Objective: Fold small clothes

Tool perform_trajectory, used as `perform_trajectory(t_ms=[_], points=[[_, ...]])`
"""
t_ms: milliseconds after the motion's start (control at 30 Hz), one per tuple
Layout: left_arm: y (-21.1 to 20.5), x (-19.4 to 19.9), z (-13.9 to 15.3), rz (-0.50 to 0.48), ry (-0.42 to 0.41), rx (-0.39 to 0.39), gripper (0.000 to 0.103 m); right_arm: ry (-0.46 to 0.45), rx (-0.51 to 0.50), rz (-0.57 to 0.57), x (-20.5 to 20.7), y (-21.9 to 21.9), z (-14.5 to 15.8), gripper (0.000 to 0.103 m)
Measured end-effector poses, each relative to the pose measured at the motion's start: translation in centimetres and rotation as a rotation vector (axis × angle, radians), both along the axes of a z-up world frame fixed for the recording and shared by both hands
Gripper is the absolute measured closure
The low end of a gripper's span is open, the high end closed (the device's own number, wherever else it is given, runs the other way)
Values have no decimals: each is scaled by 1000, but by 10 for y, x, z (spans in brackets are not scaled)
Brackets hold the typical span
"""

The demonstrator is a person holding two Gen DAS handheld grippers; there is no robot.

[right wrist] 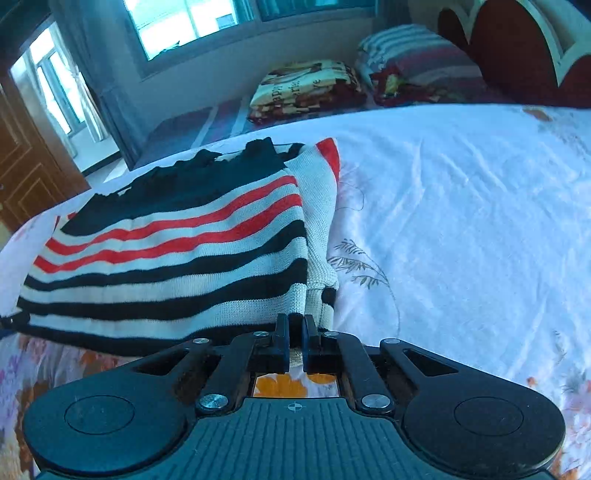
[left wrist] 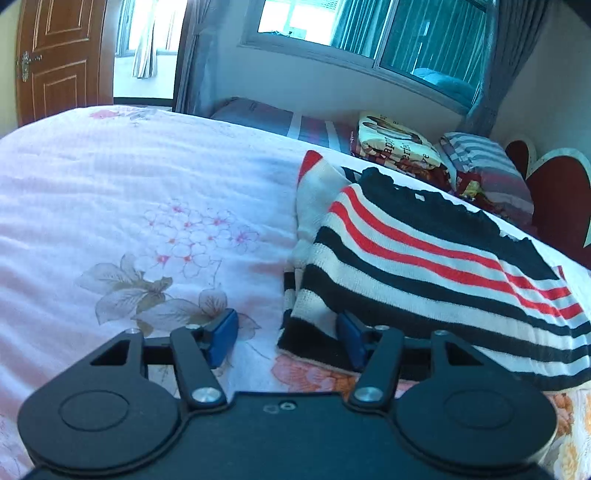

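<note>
Striped knit sweater [left wrist: 424, 258], black, white and red bands, lies partly folded on a bed under a floral bedsheet [left wrist: 129, 206]. Left gripper [left wrist: 288, 336] at the sweater's near corner: fingers spread, the left blue pad [left wrist: 221, 341] over bare sheet, the other pad tucked against the sweater's hem, with the black hem edge between them; not pinched. Right gripper [right wrist: 294, 341] at the opposite near corner: fingers pressed nearly together, pinching a fold of the sweater's cream knit edge. Beyond the sheet, folded blankets [right wrist: 306, 88] and a striped pillow [right wrist: 413, 55] lie near the red headboard [right wrist: 517, 48]. Curtained window [left wrist: 369, 33] behind.
</note>
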State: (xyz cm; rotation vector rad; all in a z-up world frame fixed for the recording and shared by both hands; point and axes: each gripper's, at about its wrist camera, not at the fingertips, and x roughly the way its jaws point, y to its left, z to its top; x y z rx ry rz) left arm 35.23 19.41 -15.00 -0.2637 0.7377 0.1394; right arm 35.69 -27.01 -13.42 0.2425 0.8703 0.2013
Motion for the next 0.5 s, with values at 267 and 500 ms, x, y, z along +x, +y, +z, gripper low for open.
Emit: perform_trajectory(t_ms=[267,500], points=[[-6,2,-1,-29,37,82,47,28,-50,-35,-7,5,-15,98],[6,-11,14,11,34,124,30,-75,-103,-80,-26,-4,12,64]])
